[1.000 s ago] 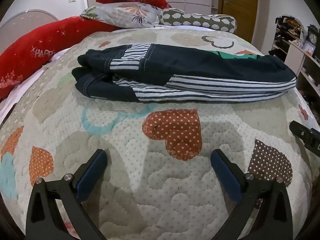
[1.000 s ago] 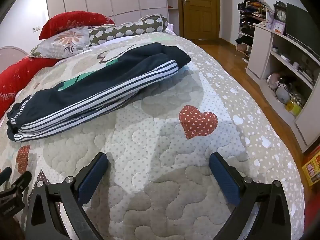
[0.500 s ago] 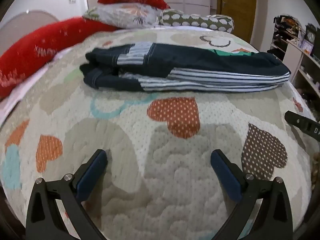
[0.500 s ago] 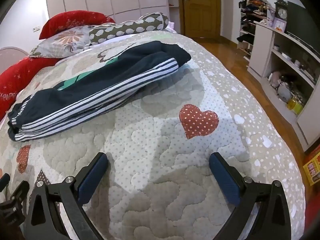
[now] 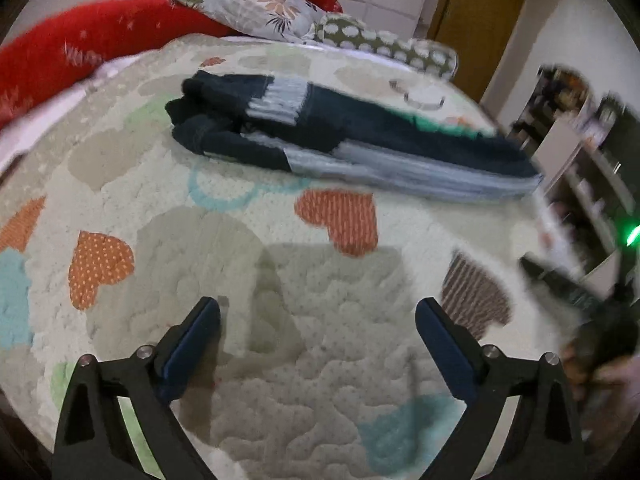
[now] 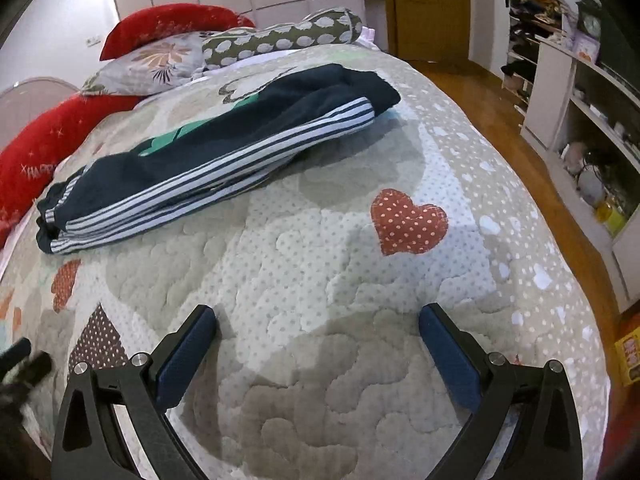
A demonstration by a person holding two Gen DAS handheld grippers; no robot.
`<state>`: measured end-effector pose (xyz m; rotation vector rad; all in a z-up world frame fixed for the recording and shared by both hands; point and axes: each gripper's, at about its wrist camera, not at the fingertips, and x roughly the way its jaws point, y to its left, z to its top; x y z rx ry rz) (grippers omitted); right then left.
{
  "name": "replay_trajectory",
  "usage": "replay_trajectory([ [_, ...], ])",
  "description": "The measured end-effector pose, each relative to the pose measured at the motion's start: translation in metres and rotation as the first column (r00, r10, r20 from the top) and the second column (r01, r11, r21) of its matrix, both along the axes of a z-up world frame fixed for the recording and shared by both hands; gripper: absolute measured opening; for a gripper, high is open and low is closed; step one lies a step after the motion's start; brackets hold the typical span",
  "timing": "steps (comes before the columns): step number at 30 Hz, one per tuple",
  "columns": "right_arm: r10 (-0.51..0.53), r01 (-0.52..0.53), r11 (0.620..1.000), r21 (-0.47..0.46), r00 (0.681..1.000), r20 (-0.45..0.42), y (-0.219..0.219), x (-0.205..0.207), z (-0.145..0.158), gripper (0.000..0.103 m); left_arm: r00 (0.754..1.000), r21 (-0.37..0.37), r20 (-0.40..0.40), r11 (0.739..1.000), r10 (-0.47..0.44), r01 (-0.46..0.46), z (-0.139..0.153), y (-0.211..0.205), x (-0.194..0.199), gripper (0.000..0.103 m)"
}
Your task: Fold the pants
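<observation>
Dark navy pants (image 5: 340, 136) with white-striped side panels lie folded lengthwise in a long bundle across the quilted bed; the right wrist view shows the same pants (image 6: 208, 156) running from left to upper middle. My left gripper (image 5: 318, 316) hovers open over bare quilt, well short of the pants, with nothing between its blue pads. My right gripper (image 6: 316, 324) is also open over the quilt near a red heart patch, apart from the pants. The other tool shows as a dark blur at the right edge (image 5: 568, 288) of the left wrist view.
Red cushions (image 6: 52, 148), a floral pillow (image 5: 256, 8) and a spotted bolster (image 6: 276, 36) line the head of the bed. White shelves (image 6: 580, 120) with clutter stand along the right wall beside wooden floor (image 6: 480, 92). A brown door (image 6: 428, 4) is behind.
My left gripper has pulled back and tilted, so the pants sit farther away and the view is blurred. The right gripper has barely shifted. Both stay open.
</observation>
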<state>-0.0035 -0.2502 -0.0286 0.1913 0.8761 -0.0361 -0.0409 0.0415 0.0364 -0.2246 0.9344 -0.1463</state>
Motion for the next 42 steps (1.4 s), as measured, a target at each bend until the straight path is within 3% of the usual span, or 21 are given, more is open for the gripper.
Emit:
replay_trajectory([
  [3,0.009,-0.009,1.000,0.014,1.000,0.003,-0.004,-0.001,0.000,0.103,0.999,-0.140,-0.028,0.989,0.034,-0.038,0.011,0.034,0.021,0.098],
  [5,0.021,-0.021,1.000,0.007,1.000,-0.010,-0.004,-0.002,0.002,0.103,0.994,-0.194,-0.068,0.976,0.088,-0.100,0.013,0.053,0.039,0.098],
  [7,0.029,-0.029,1.000,-0.004,0.999,-0.031,-0.004,0.003,0.007,0.097,0.987,-0.231,-0.097,0.962,0.125,-0.145,0.012,0.070,0.057,0.098],
  [9,0.047,-0.047,0.999,0.015,0.998,-0.032,-0.006,0.008,0.016,0.082,0.986,-0.231,-0.105,0.961,0.129,-0.151,0.012,0.077,0.078,0.098],
  [11,0.091,-0.086,0.984,0.156,0.995,-0.029,-0.014,0.016,0.026,0.075,0.987,-0.237,-0.107,0.961,0.122,-0.144,0.010,0.079,0.096,0.098],
  [14,0.102,-0.083,0.935,0.344,0.994,-0.039,-0.023,0.037,0.028,0.074,0.987,-0.306,-0.141,0.944,0.082,-0.122,-0.001,0.075,0.128,0.098],
  [16,0.109,-0.084,0.911,0.404,0.993,-0.038,-0.025,0.054,0.024,0.074,0.986,-0.358,-0.158,0.928,0.054,-0.108,-0.009,0.071,0.148,0.098],
  [19,0.092,-0.066,0.907,0.415,0.995,-0.043,-0.018,0.081,0.018,0.074,0.982,-0.395,-0.179,0.910,0.054,-0.122,-0.019,0.067,0.170,0.103],
  [23,0.023,-0.008,0.901,0.433,0.999,-0.029,-0.015,0.112,0.020,0.073,0.971,-0.387,-0.227,0.908,0.077,-0.162,-0.020,0.064,0.194,0.101],
  [24,-0.004,0.017,0.900,0.435,1.000,-0.030,-0.016,0.119,0.019,0.068,0.969,-0.380,-0.230,0.909,0.087,-0.172,-0.018,0.064,0.195,0.095],
  [25,-0.035,0.048,0.896,0.441,0.999,-0.039,-0.019,0.125,0.018,0.063,0.968,-0.348,-0.226,0.919,0.109,-0.185,-0.015,0.066,0.193,0.064],
  [26,-0.057,0.071,0.893,0.445,0.997,-0.046,-0.021,0.129,0.017,0.048,0.966,-0.304,-0.227,0.933,0.125,-0.193,-0.013,0.068,0.192,0.030],
  [27,-0.087,0.105,0.886,0.452,0.994,-0.062,-0.025,0.133,0.016,0.028,0.966,-0.302,-0.231,0.935,0.117,-0.185,-0.014,0.071,0.192,0.025],
  [30,-0.105,0.139,0.844,0.518,0.990,-0.095,-0.039,0.140,0.014,0.010,0.965,-0.352,-0.242,0.917,0.105,-0.188,-0.017,0.083,0.183,0.014],
  [33,-0.069,0.099,0.860,0.501,0.995,-0.078,-0.035,0.128,0.024,0.009,0.968,-0.335,-0.220,0.923,0.116,-0.187,-0.005,0.083,0.167,0.010],
  [36,-0.005,0.016,0.904,0.428,1.000,-0.027,-0.015,0.104,0.046,0.008,0.975,-0.325,-0.184,0.928,0.126,-0.181,0.013,0.086,0.142,0.008],
  [42,0.061,-0.074,0.914,0.398,0.997,0.046,-0.002,0.045,0.071,0.008,0.978,-0.378,-0.139,0.905,0.154,-0.196,0.033,0.110,0.078,0.008],
])
